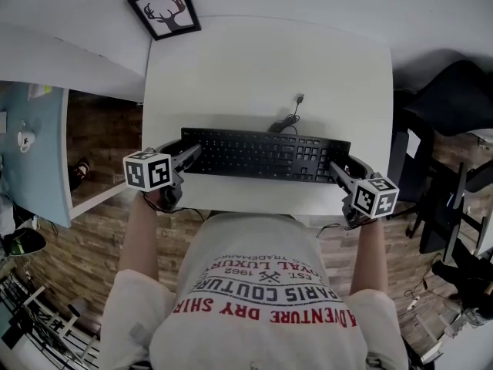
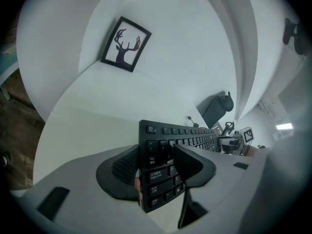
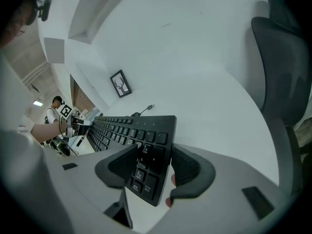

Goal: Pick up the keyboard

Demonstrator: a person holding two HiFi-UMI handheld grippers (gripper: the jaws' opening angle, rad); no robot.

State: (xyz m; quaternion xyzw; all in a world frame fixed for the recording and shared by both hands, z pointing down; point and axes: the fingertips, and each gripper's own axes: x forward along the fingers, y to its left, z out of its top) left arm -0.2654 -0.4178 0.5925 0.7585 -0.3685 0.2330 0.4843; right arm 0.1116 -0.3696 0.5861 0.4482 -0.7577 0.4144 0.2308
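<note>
A black keyboard [image 1: 266,154] lies crosswise near the front edge of the white table [image 1: 269,60]. My left gripper [image 1: 189,154] is shut on its left end and my right gripper [image 1: 339,168] on its right end. In the left gripper view the keyboard's [image 2: 185,133] short end sits upright between the two dark pads of the left gripper [image 2: 157,165], which press on its top and underside. In the right gripper view the right gripper [image 3: 152,168] clamps the number-pad end of the keyboard [image 3: 131,128] the same way. The end looks raised off the tabletop.
The keyboard's cable and plug [image 1: 291,112] lie loose behind it on the table. A framed deer picture [image 1: 165,11] stands at the table's far left corner. A dark office chair [image 1: 451,99] is to the right, a pale blue surface [image 1: 31,153] to the left.
</note>
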